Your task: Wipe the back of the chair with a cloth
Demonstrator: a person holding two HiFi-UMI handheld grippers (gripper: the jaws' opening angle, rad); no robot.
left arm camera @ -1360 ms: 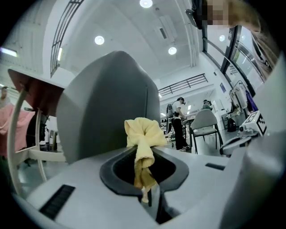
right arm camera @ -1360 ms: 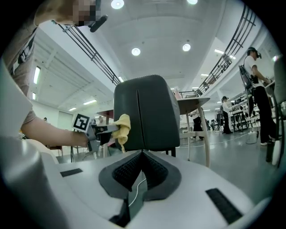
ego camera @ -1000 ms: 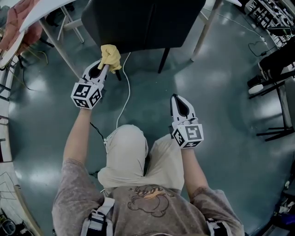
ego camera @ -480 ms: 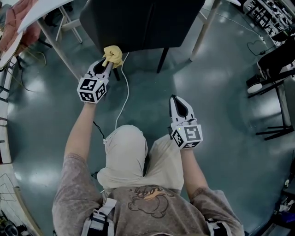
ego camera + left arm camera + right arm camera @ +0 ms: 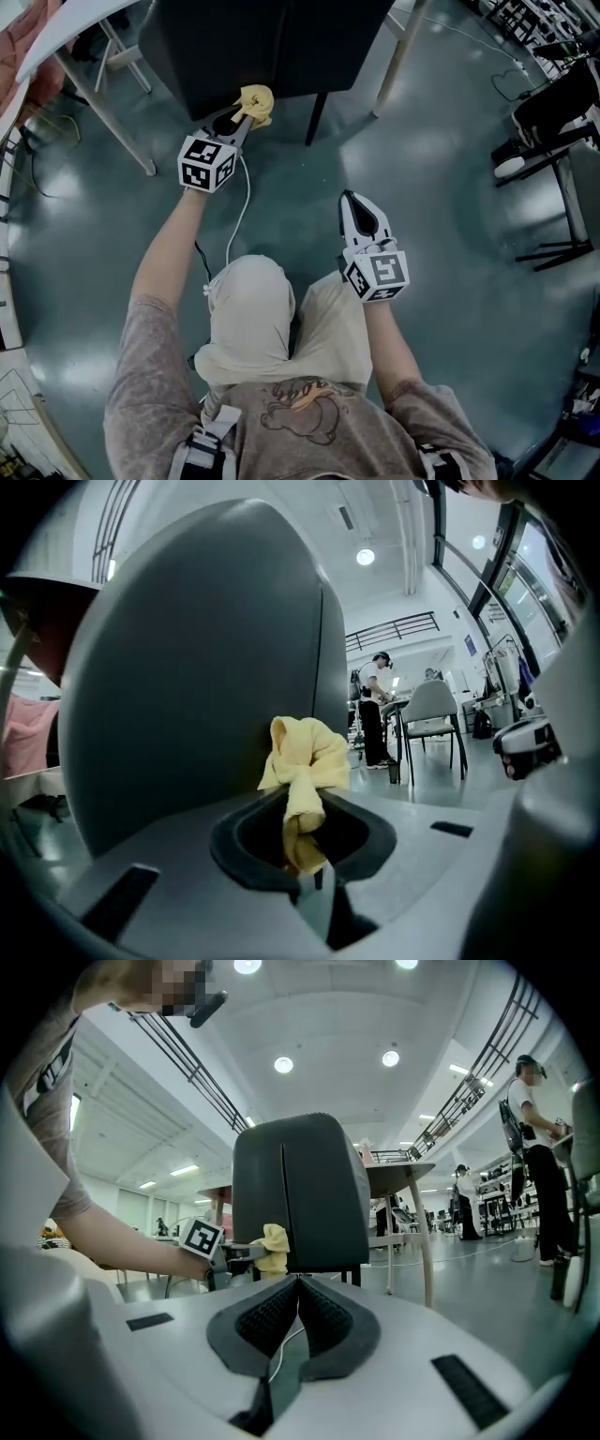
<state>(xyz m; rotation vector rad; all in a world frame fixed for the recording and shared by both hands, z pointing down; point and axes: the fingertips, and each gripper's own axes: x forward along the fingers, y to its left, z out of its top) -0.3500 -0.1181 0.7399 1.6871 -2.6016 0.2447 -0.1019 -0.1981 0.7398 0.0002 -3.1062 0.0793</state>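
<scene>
- Jaws of the left gripper (image 5: 243, 121) are clenched on a crumpled yellow cloth (image 5: 255, 101), which rests against the lower left part of the dark grey moulded chair back (image 5: 262, 42).
- Jaws of the right gripper (image 5: 353, 201) are closed together on nothing, well apart from the chair, above the glossy teal floor (image 5: 450, 234).

The right gripper (image 5: 298, 1283) is seen with its jaws pressed together and nothing held between them. Beyond it, the dark chair back (image 5: 300, 1194) is faced, and a yellow cloth (image 5: 275, 1248) is held against its lower left edge by the left gripper (image 5: 251, 1252).
</scene>
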